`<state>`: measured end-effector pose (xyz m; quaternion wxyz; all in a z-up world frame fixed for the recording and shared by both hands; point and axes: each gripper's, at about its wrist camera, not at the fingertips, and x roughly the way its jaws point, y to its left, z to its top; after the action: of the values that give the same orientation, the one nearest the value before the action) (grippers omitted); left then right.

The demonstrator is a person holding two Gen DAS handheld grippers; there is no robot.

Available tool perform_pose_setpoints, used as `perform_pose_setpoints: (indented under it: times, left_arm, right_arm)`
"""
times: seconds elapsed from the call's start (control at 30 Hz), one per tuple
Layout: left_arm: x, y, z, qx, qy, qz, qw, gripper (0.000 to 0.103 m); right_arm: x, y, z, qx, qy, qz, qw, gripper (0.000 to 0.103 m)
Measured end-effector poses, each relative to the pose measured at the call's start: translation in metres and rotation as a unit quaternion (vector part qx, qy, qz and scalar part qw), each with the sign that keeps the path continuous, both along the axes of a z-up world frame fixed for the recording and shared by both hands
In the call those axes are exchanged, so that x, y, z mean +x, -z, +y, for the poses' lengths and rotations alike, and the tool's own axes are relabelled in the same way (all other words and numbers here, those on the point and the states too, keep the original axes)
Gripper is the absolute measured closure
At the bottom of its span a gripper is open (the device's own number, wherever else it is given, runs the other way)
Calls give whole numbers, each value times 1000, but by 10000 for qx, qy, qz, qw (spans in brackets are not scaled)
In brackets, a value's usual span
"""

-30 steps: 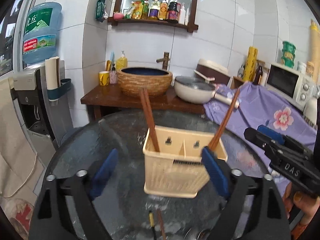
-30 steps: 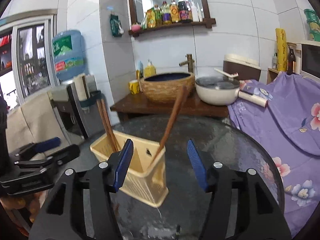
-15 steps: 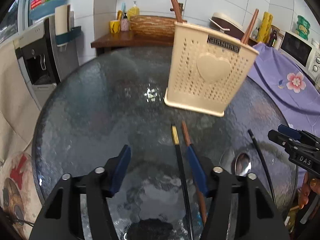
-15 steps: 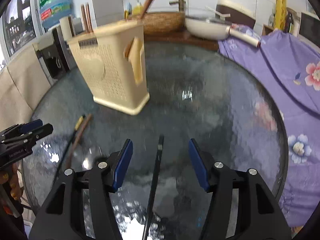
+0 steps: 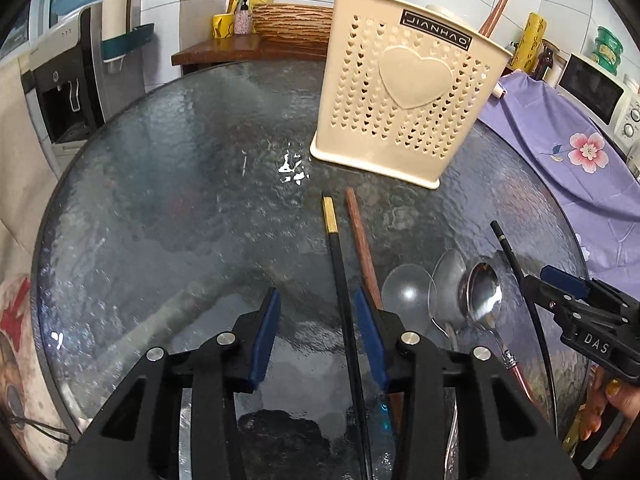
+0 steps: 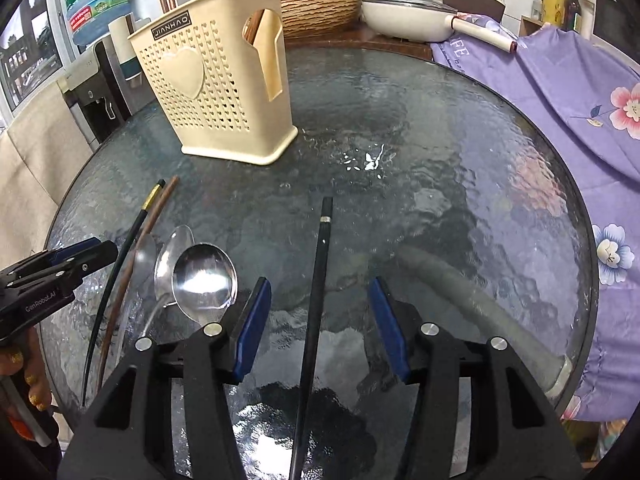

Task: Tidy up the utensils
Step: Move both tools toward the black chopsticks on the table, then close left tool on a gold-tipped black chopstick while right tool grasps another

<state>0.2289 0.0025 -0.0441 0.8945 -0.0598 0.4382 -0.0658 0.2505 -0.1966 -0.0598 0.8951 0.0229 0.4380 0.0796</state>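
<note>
A cream utensil holder [image 5: 404,104] stands on the round glass table [image 5: 180,208] with brown chopsticks in it; it also shows in the right wrist view [image 6: 216,84]. My left gripper [image 5: 318,320] is open, low over the table, with a black gold-tipped chopstick [image 5: 340,280] lying between its fingers and a brown chopstick [image 5: 362,248] beside the right finger. My right gripper [image 6: 320,308] is open over a second black chopstick [image 6: 318,280]. Metal spoons [image 6: 202,276] lie between the grippers; they also show in the left wrist view [image 5: 482,292].
A purple flowered cloth [image 6: 580,92] covers furniture on the right. A wooden side table with a woven basin [image 6: 320,8] and a white pan [image 6: 408,16] stands behind. A water dispenser [image 5: 80,72] stands at the left.
Both grippers have dropped from above the holder to low over the table and come closer to the loose chopsticks. The left gripper's fingers now straddle the gold-tipped chopstick.
</note>
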Motion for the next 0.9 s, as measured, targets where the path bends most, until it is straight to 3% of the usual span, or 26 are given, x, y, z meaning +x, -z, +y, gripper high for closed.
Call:
perform_pose_setpoints:
  times: [0.27,0.4,0.6,0.9]
  left_arm:
    - [-3,4,-10,113,76,-6,9999,71]
    - [0,4,-19,344,124,-45,9993,75]
    - [12,3,-28,588,168,-75,9981,80]
    - [38,2,-33,755,192,-44,9970,88]
  right_arm:
    - [-1,7,3,-109,-2,22,9999,56]
    - [1,9,6,-262,11,-4,9997,61]
    - [8,8,12,-436,0,-31,9990,72]
    - [27,7,19,-465,-90,20,9989,77]
